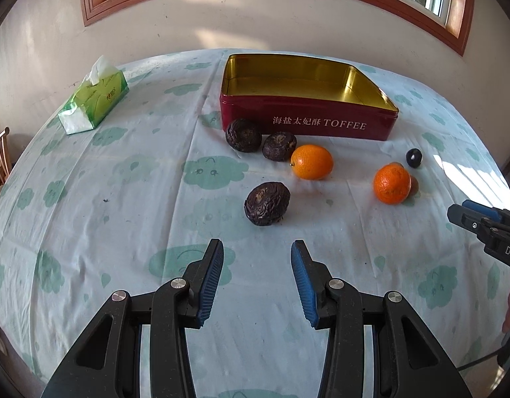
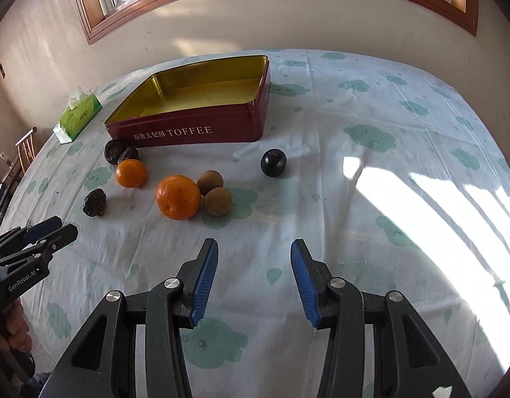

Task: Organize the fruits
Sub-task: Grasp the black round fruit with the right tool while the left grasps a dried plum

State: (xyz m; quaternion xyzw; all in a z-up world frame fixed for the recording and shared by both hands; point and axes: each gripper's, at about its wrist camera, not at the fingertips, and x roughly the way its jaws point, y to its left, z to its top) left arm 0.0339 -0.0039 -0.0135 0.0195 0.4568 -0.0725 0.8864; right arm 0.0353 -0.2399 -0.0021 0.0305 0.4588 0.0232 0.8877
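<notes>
Fruit (image 2: 178, 197) lies loose before the toffee tin (image 1: 308, 117) (apparently empty); both grippers (image 1: 257, 248) (image 2: 254, 247) hover with jaws parted, holding nothing.

A red rectangular metal tin (image 1: 308, 117) stood toward the far side of a table under a pale cloud-print cloth (image 1: 122, 232). A green soft pack of tissues (image 1: 94, 101) lay well to its left. Two dark wrinkled round fruits (image 1: 243, 135) (image 1: 279, 146) lay touching each other just before the tin's front left corner, with a smooth orange citrus fruit (image 1: 311, 161) beside them on the right. A third dark wrinkled fruit (image 1: 267, 203) lay nearer, apart from the rest. To the right sat a dimpled orange mandarin (image 2: 178, 196), two small brown round fruits (image 2: 210, 182) (image 2: 217, 201) touching its right side, and a small dark round plum (image 2: 273, 162) behind them.
</notes>
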